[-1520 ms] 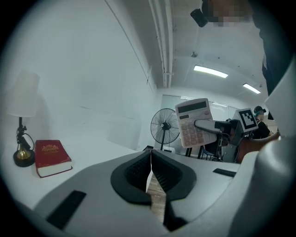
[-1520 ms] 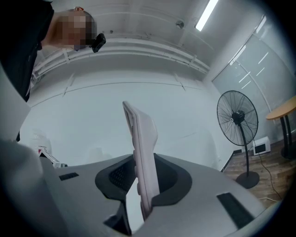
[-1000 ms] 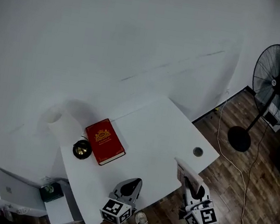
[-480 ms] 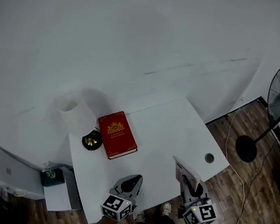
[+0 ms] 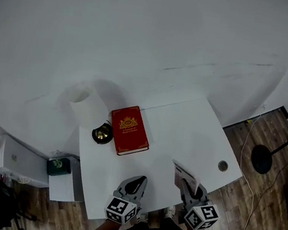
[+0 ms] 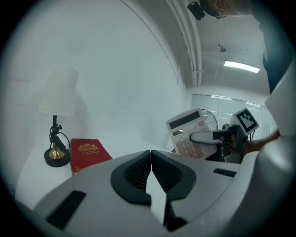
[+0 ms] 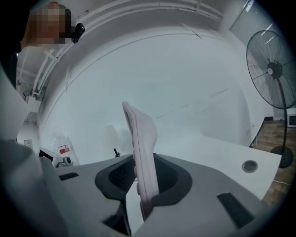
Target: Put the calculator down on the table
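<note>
The right tongs (image 5: 189, 187) clamp a pale plastic calculator (image 5: 184, 174), held upright over the near edge of the smooth white worktop (image 5: 185, 129). The left tongs (image 5: 134, 184) are closed and empty. A red hardback book (image 5: 129, 130) bears a gold crest, its lettering unreadable. Just beside it stands a brass-based lamp (image 5: 101, 132).

The table (image 5: 185, 129) is white, the book (image 5: 129, 130) red with a gold emblem, the lamp (image 5: 87, 106) white-shaded over a brass base, the calculator (image 6: 184, 127) off-white with pale grey keys, the left hand-held gripper (image 5: 138, 180) and right hand-held gripper (image 5: 188, 185) grey with black-and-white square-marker cubes, and the floor (image 5: 259, 211) brown wood-grain.
</note>
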The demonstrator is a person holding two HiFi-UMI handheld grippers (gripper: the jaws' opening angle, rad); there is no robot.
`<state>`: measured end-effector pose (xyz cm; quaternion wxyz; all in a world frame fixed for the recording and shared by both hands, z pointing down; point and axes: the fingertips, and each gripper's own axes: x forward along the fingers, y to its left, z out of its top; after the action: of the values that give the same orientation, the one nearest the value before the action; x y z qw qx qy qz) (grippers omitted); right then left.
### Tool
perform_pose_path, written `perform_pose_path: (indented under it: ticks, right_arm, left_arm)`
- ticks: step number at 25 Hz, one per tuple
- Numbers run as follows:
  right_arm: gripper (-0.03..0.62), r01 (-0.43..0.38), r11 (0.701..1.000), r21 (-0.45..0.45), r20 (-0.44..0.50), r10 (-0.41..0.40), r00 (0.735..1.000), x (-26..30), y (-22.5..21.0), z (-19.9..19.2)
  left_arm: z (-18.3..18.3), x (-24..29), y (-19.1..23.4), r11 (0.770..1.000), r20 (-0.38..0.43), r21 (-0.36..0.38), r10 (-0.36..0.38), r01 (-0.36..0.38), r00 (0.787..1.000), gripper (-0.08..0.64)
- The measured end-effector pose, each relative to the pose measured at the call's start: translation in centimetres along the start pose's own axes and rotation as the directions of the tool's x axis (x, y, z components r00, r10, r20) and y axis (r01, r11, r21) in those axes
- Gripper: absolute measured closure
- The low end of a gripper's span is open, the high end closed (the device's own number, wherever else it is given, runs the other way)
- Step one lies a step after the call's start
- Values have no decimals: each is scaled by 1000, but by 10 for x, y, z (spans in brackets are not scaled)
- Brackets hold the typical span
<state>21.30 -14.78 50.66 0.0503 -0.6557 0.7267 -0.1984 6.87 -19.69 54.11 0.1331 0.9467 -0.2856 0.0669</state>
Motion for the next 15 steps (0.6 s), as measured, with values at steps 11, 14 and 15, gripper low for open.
perform_pose_path:
  ticks: [11, 14, 15]
  right_arm:
    - [485, -35, 979, 201, -240, 84, 967, 41, -26, -63]
    - [485, -25, 970, 243, -318, 104, 942, 53, -26, -85]
    - [485, -18, 969, 247, -344, 105, 933, 56, -27, -92]
  left_arm:
    - [-15, -4, -3, 995, -33, 48, 87, -85, 996, 538]
    - [-20, -5, 5, 991, -36, 54, 128, -126, 991, 538]
    - [-22, -5, 7, 988, -33, 65, 140, -138, 990, 538]
